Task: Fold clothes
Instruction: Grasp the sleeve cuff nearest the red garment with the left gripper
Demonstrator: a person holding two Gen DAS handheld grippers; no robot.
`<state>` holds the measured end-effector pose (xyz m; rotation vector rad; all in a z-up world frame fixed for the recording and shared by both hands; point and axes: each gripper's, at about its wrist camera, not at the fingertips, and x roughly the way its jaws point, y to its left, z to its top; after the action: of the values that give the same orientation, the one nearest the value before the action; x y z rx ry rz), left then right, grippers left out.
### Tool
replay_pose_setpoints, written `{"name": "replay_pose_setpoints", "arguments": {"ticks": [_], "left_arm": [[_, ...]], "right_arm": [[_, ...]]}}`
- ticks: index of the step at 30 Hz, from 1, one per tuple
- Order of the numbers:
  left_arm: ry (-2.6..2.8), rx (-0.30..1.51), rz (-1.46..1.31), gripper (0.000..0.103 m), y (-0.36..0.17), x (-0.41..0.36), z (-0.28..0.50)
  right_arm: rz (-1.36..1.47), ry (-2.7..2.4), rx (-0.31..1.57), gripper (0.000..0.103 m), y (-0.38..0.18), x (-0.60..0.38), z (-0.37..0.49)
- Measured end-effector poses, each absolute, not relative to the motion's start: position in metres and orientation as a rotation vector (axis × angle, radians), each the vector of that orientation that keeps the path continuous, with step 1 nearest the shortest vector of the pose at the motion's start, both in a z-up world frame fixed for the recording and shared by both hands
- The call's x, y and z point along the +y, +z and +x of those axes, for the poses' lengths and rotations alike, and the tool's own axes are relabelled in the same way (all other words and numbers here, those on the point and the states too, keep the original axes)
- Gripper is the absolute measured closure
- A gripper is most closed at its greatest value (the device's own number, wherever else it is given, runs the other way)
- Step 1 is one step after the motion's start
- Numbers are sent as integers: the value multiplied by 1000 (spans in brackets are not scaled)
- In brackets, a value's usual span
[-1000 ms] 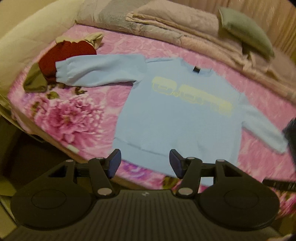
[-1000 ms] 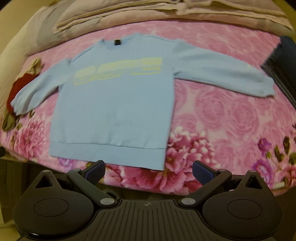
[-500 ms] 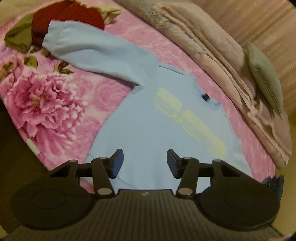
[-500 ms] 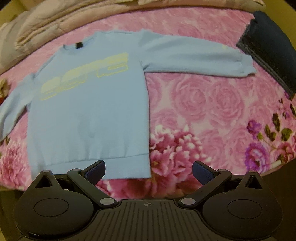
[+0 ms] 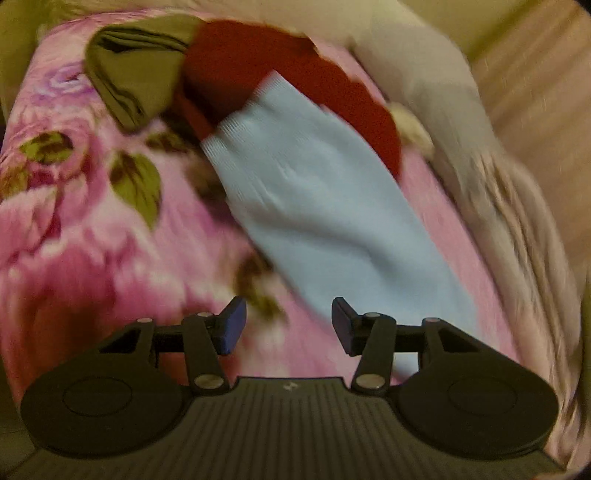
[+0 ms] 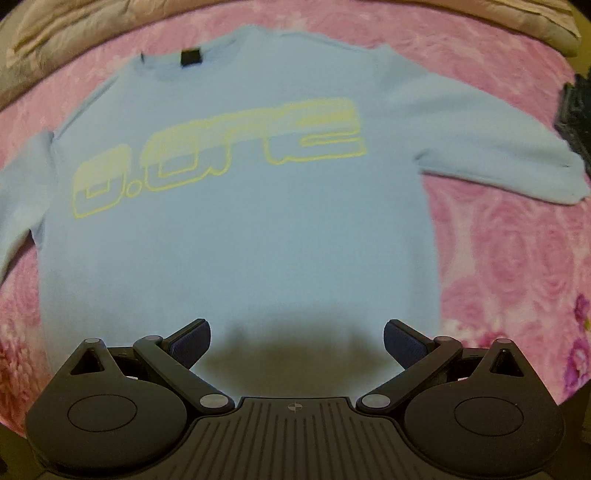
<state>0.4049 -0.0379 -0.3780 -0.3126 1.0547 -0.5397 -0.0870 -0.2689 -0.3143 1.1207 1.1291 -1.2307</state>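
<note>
A light blue sweatshirt (image 6: 236, 236) lies front up and spread flat on a bed covered with a pink floral bedspread (image 6: 509, 266), its neckline toward the far side where folded beige blankets (image 6: 74, 29) are stacked. Across the chest runs a pale yellow outlined print (image 6: 221, 151), and a small black tag (image 6: 190, 57) sits inside the collar. In the right wrist view one sleeve (image 6: 491, 155) stretches out to the side over the bedspread, its cuff ending close to a dark folded item (image 6: 576, 114) at the edge of the picture. The right gripper (image 6: 297, 343) hovers low over the bottom of the sweatshirt, its two blue-padded fingers spread wide with nothing between them; its shadow falls on the fabric just ahead of it. In the left wrist view, which is blurred, the other sleeve (image 5: 325, 206) runs diagonally across the bedspread, and its ribbed cuff (image 5: 243, 122) rests against a dark red garment (image 5: 295, 85). An olive green folded cloth (image 5: 136, 74) lies just beside the red one. The left gripper (image 5: 288, 325) is above the bedspread beside the sleeve, with its fingers parted and empty; one finger pad (image 5: 341, 321) shows in line with the edge of the sleeve, though contact cannot be judged.
</note>
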Motion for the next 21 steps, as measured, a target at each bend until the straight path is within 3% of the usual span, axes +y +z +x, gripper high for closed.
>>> {"name": "replay_pose_setpoints", "arguments": {"ticks": [10, 12, 16, 21], "left_arm": [[-555, 957, -491, 57, -412, -21, 472], [-578, 960, -549, 62, -417, -21, 475], [-615, 965, -687, 82, -423, -12, 473], [-655, 933, -642, 94, -396, -11, 453]], "right_arm": [[1152, -1161, 1262, 1, -359, -264, -40], [1143, -1149, 1266, 1, -361, -265, -34], [1124, -1147, 1268, 1, -363, -268, -29], [1131, -1159, 1253, 1, -363, -271, -40]]}}
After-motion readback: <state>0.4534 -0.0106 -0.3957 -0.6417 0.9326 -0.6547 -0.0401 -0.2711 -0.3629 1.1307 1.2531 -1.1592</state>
